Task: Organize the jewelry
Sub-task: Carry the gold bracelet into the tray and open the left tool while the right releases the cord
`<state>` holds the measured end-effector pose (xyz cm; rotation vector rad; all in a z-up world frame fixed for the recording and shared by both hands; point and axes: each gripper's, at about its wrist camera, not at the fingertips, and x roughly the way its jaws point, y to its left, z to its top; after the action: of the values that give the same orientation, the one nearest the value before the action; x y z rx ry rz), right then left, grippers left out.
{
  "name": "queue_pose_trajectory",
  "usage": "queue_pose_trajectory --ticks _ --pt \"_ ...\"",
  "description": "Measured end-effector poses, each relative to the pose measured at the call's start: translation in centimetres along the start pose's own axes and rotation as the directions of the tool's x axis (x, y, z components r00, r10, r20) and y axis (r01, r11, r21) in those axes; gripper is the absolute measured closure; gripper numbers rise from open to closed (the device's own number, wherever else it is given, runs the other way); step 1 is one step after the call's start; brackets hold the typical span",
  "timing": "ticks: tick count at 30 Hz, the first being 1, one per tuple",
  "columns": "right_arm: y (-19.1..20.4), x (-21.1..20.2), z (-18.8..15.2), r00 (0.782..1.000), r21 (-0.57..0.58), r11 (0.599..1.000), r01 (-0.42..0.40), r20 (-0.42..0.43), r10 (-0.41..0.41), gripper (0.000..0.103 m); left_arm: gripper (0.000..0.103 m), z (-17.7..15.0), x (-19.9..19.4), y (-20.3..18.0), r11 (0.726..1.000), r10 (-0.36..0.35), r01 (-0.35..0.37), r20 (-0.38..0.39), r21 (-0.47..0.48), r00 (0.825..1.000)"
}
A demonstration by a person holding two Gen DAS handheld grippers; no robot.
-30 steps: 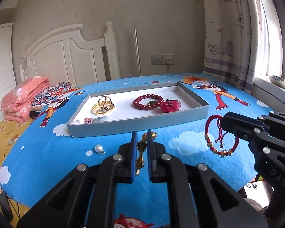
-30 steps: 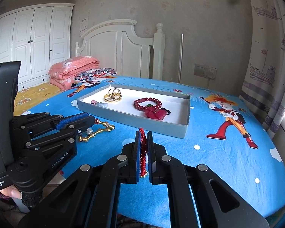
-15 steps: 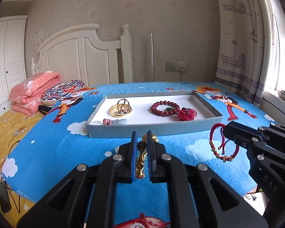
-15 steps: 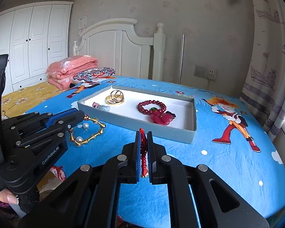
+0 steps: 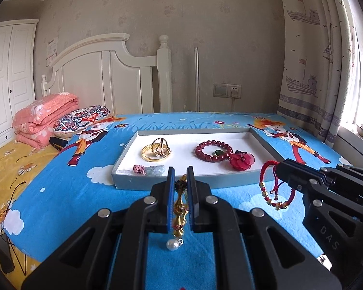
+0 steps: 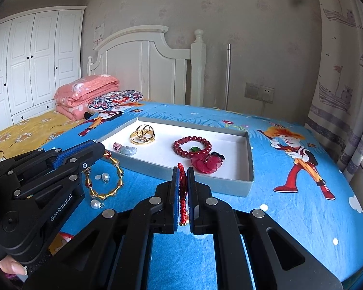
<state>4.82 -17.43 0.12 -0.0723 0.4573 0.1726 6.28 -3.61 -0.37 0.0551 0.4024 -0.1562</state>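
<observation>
Since the frame a second earlier both cameras had risen and pulled back: the grey tray (image 5: 263,142) sat higher and more centred in the left wrist view, and a pearl (image 5: 171,244) now dangled in sight at the lower centre of that frame. The left gripper (image 5: 180,188), at the lower centre, had its jaws closed on the gold bracelet (image 5: 180,205), which hung edge-on between the blue pads so its loop was hard to make out there; the right wrist view showed that loop (image 6: 104,176) at the middle left, hanging clear above the blue bedsheet (image 6: 290,212). The right gripper (image 6: 183,186) had its jaws closed on the red cord bracelet (image 6: 183,193), likewise edge-on at the lower centre; from the left wrist view its beaded loop (image 5: 273,186) hung at the right of the frame, near the tray's front wall. Two loose pearls (image 6: 104,177) lay on the sheet inside the gold loop's outline. Beyond the jaws, the tray held a small pink and pale charm (image 5: 147,169) at its near left corner, gold bangles (image 5: 156,150) at left, a red bead bracelet (image 5: 213,150) and a red flower piece (image 5: 242,161) at right. The right gripper's body was cut off by the frame edge
</observation>
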Motion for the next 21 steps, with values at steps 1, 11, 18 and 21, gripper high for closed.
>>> queue_pose_trajectory --ticks 1,11,18,21 --pt "0.0 0.3 0.3 1.0 -0.001 1.0 0.001 0.001 -0.001 0.096 0.094 0.4 0.2 0.0 1.0 -0.001 0.001 0.003 0.002 1.0" --pt "-1.1 3.9 4.0 0.999 0.029 0.999 0.032 0.002 -0.032 0.096 0.094 5.4 3.1 0.1 1.0 0.014 -0.014 0.018 0.001 1.0" --pt "-2.8 8.6 6.1 0.998 0.036 0.999 0.041 -0.056 -0.039 0.096 0.094 8.3 8.2 0.9 1.0 0.013 -0.014 -0.056 -0.017 0.998" --pt "-3.6 10.8 6.6 0.995 0.04 0.998 0.053 -0.087 -0.05 0.096 0.094 9.5 10.9 1.4 0.999 0.02 -0.024 -0.095 -0.036 0.995"
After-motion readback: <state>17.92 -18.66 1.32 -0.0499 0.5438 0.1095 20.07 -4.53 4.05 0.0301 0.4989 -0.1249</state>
